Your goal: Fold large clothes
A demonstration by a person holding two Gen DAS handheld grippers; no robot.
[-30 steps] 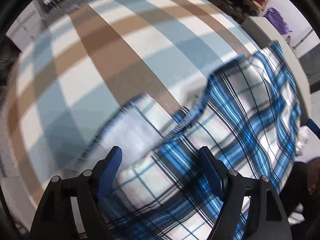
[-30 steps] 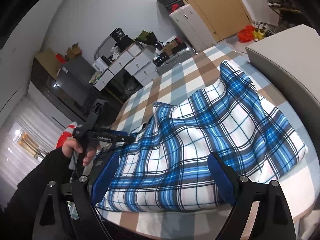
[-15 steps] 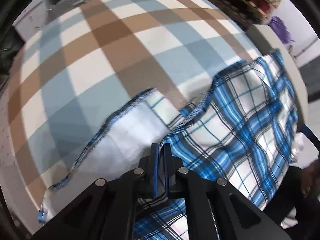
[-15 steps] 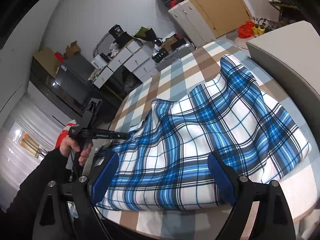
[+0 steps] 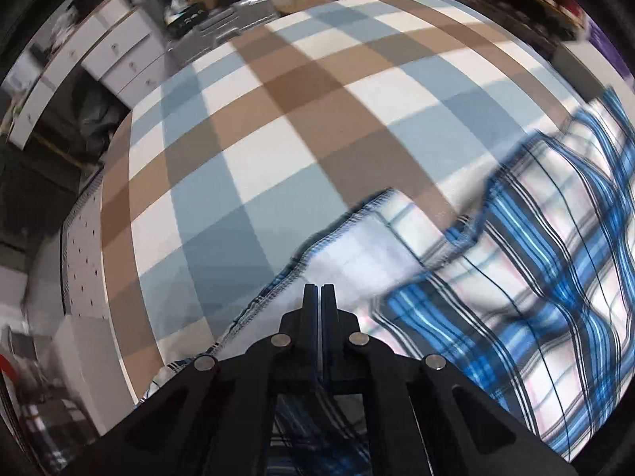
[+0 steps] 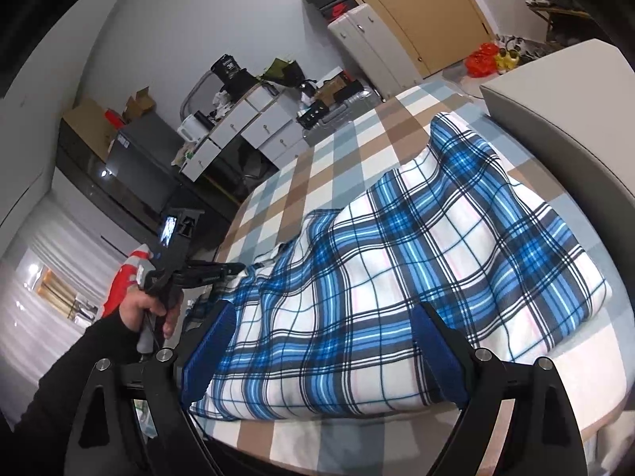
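Left wrist view: the left hand-held gripper (image 5: 320,291) is clenching the stitched edge of the plaid garment (image 5: 528,277), which is spreading to the right of it over the checked bed (image 5: 254,127).

Right wrist view: the right hand-held gripper (image 6: 325,347) is hovering released – fingers apart – above the garment's near hem (image 6: 337,404). The garment's long axis is running away from this gripper toward the far corner, so the right hand is judged nearer that hem – the left is gripping the side edge.
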